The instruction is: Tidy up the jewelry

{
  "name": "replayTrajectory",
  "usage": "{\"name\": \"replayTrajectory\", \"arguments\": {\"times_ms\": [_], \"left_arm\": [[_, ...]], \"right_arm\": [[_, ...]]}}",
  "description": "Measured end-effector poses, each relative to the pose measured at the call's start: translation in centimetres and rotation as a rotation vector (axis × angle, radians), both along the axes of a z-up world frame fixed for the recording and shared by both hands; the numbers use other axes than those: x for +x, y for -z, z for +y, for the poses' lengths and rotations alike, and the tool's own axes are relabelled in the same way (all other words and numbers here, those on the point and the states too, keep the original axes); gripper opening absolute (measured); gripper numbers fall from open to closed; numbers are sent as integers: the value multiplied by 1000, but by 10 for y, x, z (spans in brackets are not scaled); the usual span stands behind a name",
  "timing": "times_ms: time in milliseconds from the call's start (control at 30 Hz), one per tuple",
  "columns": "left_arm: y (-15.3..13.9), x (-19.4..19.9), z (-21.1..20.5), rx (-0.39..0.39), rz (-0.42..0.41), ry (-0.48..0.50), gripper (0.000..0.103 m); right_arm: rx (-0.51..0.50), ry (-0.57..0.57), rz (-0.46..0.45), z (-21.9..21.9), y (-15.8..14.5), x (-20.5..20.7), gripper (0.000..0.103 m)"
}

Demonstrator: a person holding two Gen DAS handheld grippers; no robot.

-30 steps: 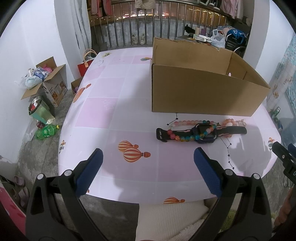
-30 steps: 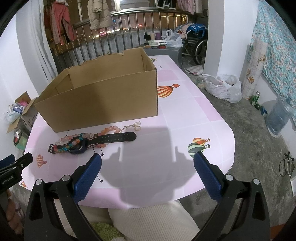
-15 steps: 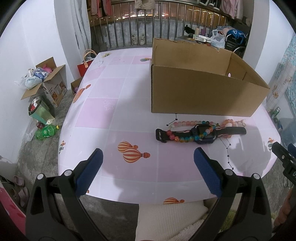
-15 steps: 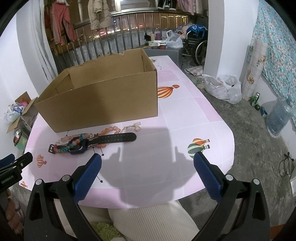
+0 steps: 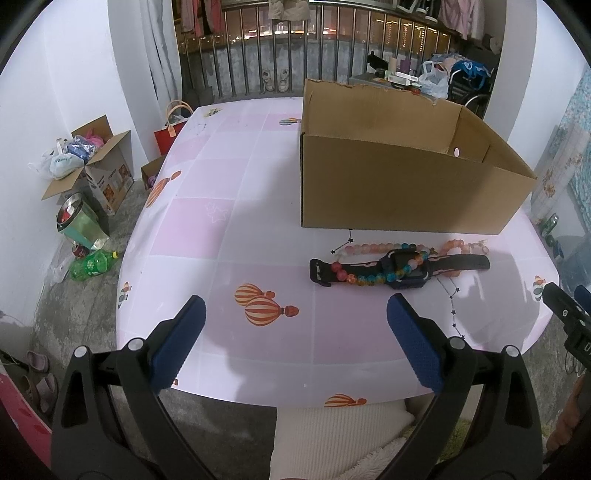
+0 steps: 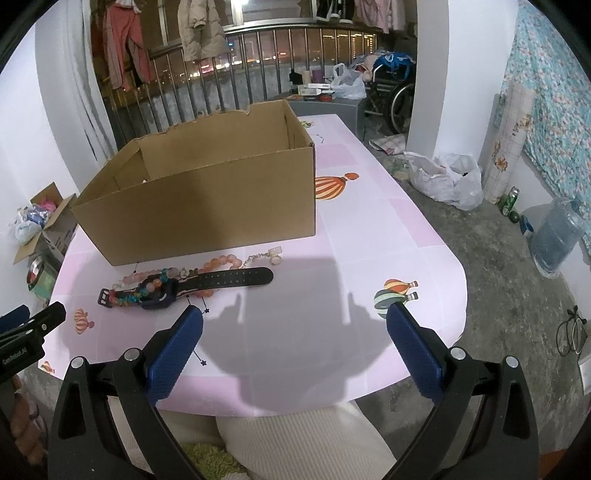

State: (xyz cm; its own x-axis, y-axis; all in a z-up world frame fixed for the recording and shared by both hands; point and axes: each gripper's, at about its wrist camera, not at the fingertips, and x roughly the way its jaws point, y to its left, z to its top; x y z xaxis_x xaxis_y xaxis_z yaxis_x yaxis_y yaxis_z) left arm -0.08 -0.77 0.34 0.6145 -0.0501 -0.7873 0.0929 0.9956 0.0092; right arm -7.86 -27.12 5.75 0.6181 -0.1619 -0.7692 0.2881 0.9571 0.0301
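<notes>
Nothing has shifted over the last second: both tools, left (image 5: 295, 325) and right (image 6: 294, 334), still hover wide and empty, watch (image 5: 400, 267) and bead bracelets (image 5: 369, 277) untouched just before the cardboard box (image 5: 406, 184), sorting unstarted.

Beyond your fingers the pink tabletop (image 5: 229, 206) with balloon prints stands on a grey concrete floor (image 6: 491, 266). Farther ahead a metal railing (image 5: 332, 48) shows night lights, with clothes (image 6: 195, 26) hanging above. White walls (image 5: 66, 74) stand on both sides, and a floral curtain (image 6: 550, 92) at the far right.
</notes>
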Motion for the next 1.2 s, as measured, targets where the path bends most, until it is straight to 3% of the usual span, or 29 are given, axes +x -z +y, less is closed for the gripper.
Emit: {"name": "replayTrajectory", "arguments": {"times_ms": [1200], "left_arm": [[-1,0,-1,2,-2,1,95]], "right_arm": [[-6,-3,-9,0,-1,-1,97]]}}
